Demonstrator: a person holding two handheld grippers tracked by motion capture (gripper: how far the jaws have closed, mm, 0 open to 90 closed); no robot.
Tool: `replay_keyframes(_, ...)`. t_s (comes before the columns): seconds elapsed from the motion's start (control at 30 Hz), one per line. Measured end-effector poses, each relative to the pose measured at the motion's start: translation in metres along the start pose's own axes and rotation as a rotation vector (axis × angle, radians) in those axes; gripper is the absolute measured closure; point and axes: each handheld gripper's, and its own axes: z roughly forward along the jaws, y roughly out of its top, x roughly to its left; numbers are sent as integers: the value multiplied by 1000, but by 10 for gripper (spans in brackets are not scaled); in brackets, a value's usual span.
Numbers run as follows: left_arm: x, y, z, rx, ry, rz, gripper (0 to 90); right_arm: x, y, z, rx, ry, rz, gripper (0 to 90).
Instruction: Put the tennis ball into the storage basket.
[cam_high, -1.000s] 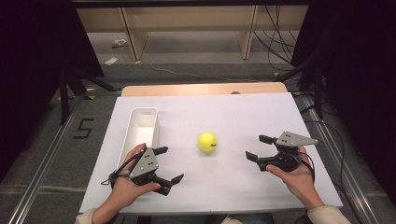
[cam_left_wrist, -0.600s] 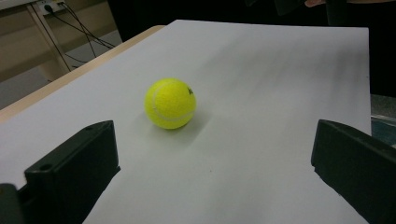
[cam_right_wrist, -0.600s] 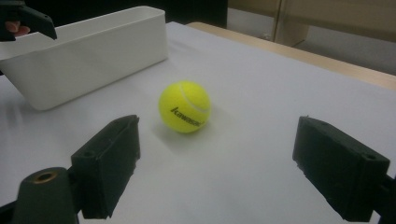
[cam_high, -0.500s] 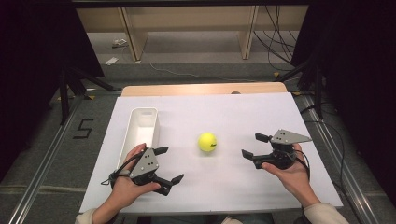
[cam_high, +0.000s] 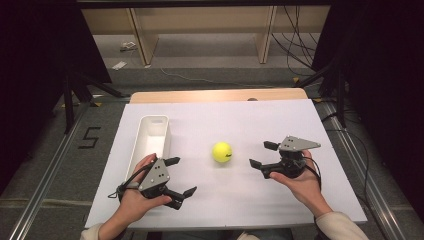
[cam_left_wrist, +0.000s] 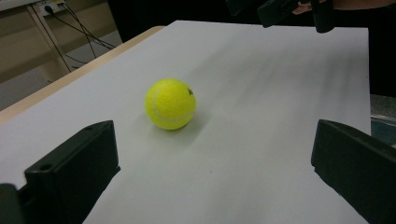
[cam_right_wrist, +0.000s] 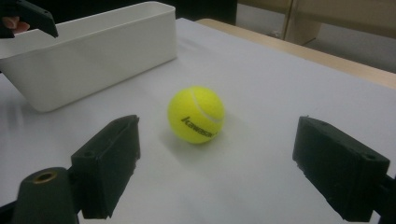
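- The right gripper (cam_high: 261, 154) sat over the white sheet (cam_high: 250, 120) with its jaws spread wide and nothing between them; in the right gripper view the two black jaws framed the tennis ball (cam_right_wrist: 196, 114) almost dead centre.
- The left gripper (cam_high: 181, 176) was likewise wide open and empty, held low near the front edge of the sheet, its jaws pointing out toward the middle of the table.
- The tennis ball (cam_high: 222, 152) lay on the sheet between the two grippers, apart from both. From the right gripper it lay straight ahead along the jaws, toward the person's left; from the left gripper it lay ahead and a little off to one side (left of centre in the left gripper view (cam_left_wrist: 170, 103)).
- Judged from the high view, the right gripper was the nearer of the two, and the better lined up, so a straight push forward would probably bring the ball between its jaws.
- Being round, the ball had no long axis to match; only the approach line mattered, and it could roll if nudged.
- The white bin (cam_high: 151, 140) stood lengthwise just beyond the left hand (cam_high: 137, 200), well to the ball's left, and looked empty, though its near end was partly hidden by the hand.
- The lettering on the ball was too soft to read with confidence.
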Motion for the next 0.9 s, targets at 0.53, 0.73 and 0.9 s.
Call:
replay_keyframes(0.53, 0, 0, 0, 2, -3, 3, 2, 3, 4, 19, 19, 8, -6, 155)
replay_keyframes(0.73, 0, 0, 0, 3, -3, 4, 2, 3, 6, 27, 27, 9, -6, 155)
replay_keyframes(0.9, 0, 0, 0, 3, -2, 4, 2, 2, 8, 32, 34, 11, -11, 155)
